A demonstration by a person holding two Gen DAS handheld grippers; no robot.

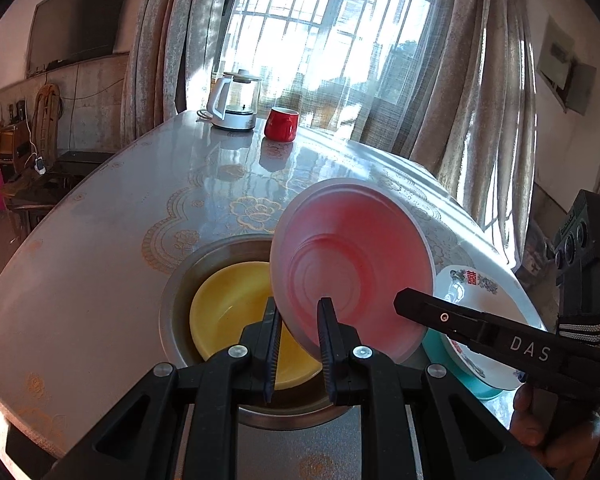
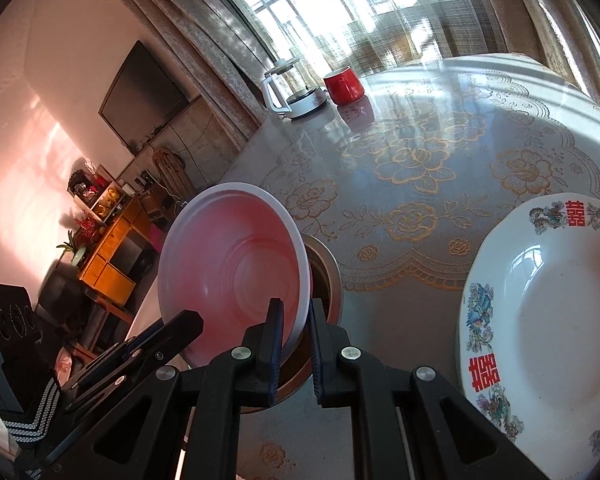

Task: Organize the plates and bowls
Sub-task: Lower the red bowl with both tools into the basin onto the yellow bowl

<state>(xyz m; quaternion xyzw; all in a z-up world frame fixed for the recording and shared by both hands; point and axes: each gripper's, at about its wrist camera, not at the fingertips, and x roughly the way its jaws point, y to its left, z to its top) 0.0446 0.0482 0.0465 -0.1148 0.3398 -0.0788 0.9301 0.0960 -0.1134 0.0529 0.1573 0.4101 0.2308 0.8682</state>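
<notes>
Where the pink bowl (image 1: 352, 264) hung: tilted above the steel basin (image 1: 172, 300), hiding part of the yellow bowl (image 1: 228, 312).
Right gripper (image 2: 296, 344): narrow jaws clamped its rim.
Left gripper (image 1: 298, 344): narrow, straddling rim; contact unclear.
Patterned plate (image 2: 540, 300): cut off.

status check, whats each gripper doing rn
Both grippers, left and right, clamp the tilted pink bowl by its rim. Yellow bowl below in metal basin. Patterned plate alongside.

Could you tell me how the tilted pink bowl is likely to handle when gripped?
The pink bowl glows with window light through its thin wall, so it is probably light plastic, not fragile. Its smooth rim sits between the right gripper fingers, so it may slip or pivot.
</notes>
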